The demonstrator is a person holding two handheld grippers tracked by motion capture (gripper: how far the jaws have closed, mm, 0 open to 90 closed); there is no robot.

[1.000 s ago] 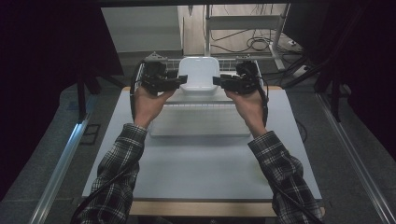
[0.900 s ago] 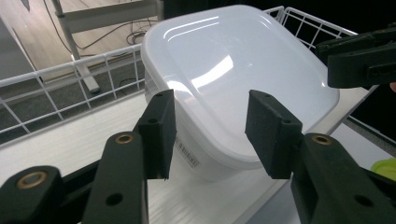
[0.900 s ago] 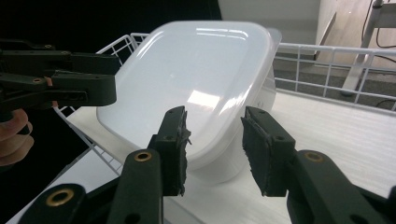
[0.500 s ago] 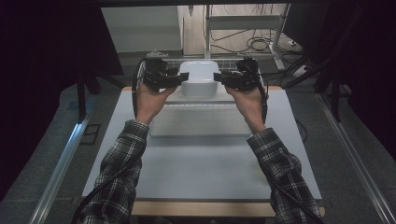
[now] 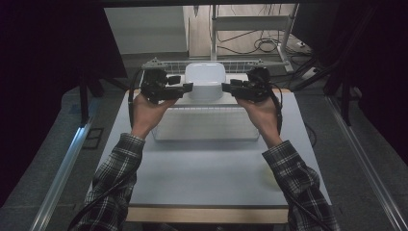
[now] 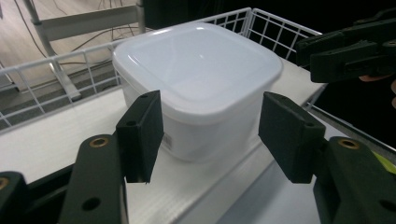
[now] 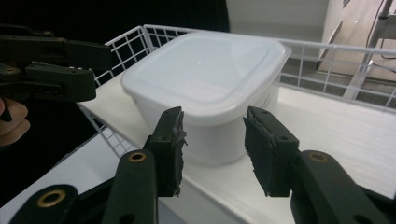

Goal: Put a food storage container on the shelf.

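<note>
While both grippers sit either side of the tub (image 5: 205, 79), neither one has it: the left gripper (image 5: 186, 87) has just been opening its jaws and they stand fairly wide with nothing pinched, the tub just past the pads (image 6: 141, 135) in the left gripper view. The right gripper (image 5: 226, 88) is open too, a bit narrower, jaws also just eased apart and empty, pointing at the tub's near corner in the right gripper view.

The tub is white, lid on, sitting upright on the white shelf of a wire basket (image 5: 159, 64) at the far edge of the table (image 5: 202, 168). Looks like the tub has been set down and let go, or the person is lining up a two-sided grab; it can't really be called from the stills. If it's a grab, next move needs both grippers pushed in level against opposite walls, squeezing evenly so the tub doesn't tip.

As for writing, there's a small label low on the tub's side (image 6: 168, 141), maybe a barcode, too small to read. No brand visible anywhere
</note>
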